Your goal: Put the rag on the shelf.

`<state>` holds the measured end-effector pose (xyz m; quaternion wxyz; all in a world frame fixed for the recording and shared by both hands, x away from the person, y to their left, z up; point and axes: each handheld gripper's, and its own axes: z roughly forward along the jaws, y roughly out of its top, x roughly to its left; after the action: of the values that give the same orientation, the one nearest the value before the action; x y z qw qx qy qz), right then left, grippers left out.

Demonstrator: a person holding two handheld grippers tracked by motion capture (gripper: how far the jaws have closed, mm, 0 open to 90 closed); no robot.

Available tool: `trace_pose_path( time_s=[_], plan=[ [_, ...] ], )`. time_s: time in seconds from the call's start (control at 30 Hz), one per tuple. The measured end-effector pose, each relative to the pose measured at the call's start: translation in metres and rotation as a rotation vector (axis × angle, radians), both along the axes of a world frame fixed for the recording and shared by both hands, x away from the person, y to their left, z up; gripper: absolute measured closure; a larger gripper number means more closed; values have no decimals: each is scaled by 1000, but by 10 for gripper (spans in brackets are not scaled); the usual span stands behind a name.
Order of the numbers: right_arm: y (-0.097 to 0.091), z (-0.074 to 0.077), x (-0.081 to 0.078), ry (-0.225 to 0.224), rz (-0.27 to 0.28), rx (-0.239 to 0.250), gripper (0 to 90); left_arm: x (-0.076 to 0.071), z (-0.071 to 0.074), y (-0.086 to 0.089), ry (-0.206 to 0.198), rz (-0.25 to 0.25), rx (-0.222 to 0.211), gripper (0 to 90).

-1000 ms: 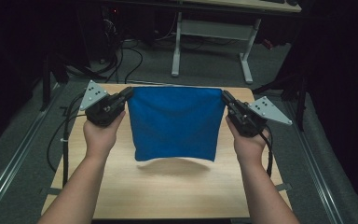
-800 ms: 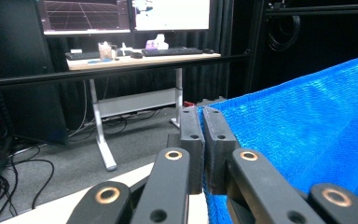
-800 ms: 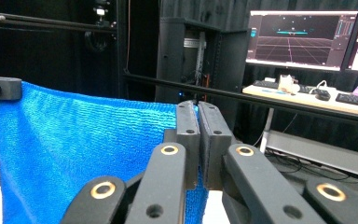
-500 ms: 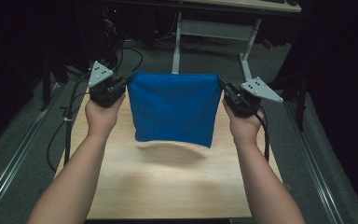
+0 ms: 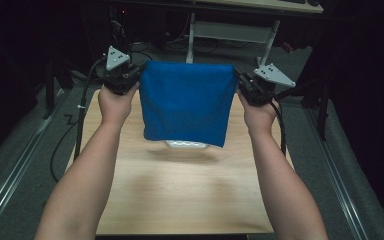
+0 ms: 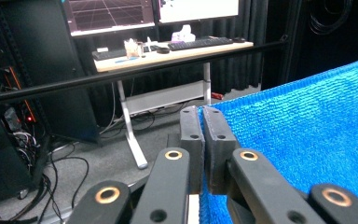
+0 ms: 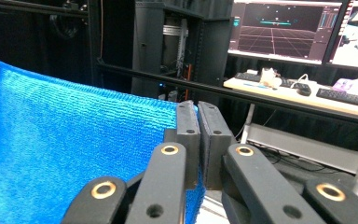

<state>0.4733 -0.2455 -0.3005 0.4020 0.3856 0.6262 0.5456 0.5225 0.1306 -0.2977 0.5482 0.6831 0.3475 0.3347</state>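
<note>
A blue towel hangs stretched in the air above the wooden table, with a white edge showing below its bottom hem. My left gripper is shut on its upper left corner, and my right gripper is shut on its upper right corner. In the left gripper view the jaws pinch the blue towel, which spreads off to the right. In the right gripper view the jaws clamp the blue towel spreading to the left.
Beyond the table a desk with white legs stands on grey floor. It carries monitors and a keyboard. Black cables trail off the table's left side. A dark rack stands at the left.
Both hands have raised the towel from lying partly on the table to hanging higher and farther back. Its lower hem has lifted off the wood.
</note>
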Motion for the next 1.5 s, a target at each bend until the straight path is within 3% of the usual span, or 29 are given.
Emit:
trace_pose_path(
  time_s=[0.2,0.27,0.57,0.63,0.67,0.83,0.87,0.9,0.93,1.0,1.1,1.13,1.2,1.3,1.5],
  plan=[
    [0,0,19,13,-10,-1,888,15,-4,-1,7,12,3,878],
    [0,-6,32,44,-22,-6,888,24,-13,-6,24,29,36,875],
    [-1,-21,49,88,-37,-77,888,38,-35,-12,70,27,88,875],
    [-1,-23,50,94,-38,-78,889,39,-42,-13,87,26,99,875],
    [0,-28,51,103,-36,-91,888,41,-50,-13,115,20,99,875],
    [0,-43,52,142,-25,-106,888,40,-69,-12,166,9,111,874],
    [1,-52,49,160,-9,-131,888,37,-80,-10,189,-4,112,874],
    [1,-52,49,160,-9,-131,888,37,-80,-10,189,-4,112,874],
    [0,-62,46,177,-3,-138,888,32,-91,-9,209,-15,106,874],
    [-1,-70,44,191,-4,-132,888,30,-96,-10,224,-23,107,873],
    [-2,-78,41,205,-2,-123,888,22,-110,-11,247,-40,128,873],
    [-2,-86,39,219,-1,-131,888,19,-118,-13,281,-47,147,872],
    [-2,-90,38,227,-1,-141,888,16,-123,-13,276,-50,149,872],
    [-1,-108,36,269,0,-135,887,15,-141,-11,316,-50,135,871],
    [0,-133,34,321,10,-128,887,14,-162,-11,358,-72,97,871]
  ],
)
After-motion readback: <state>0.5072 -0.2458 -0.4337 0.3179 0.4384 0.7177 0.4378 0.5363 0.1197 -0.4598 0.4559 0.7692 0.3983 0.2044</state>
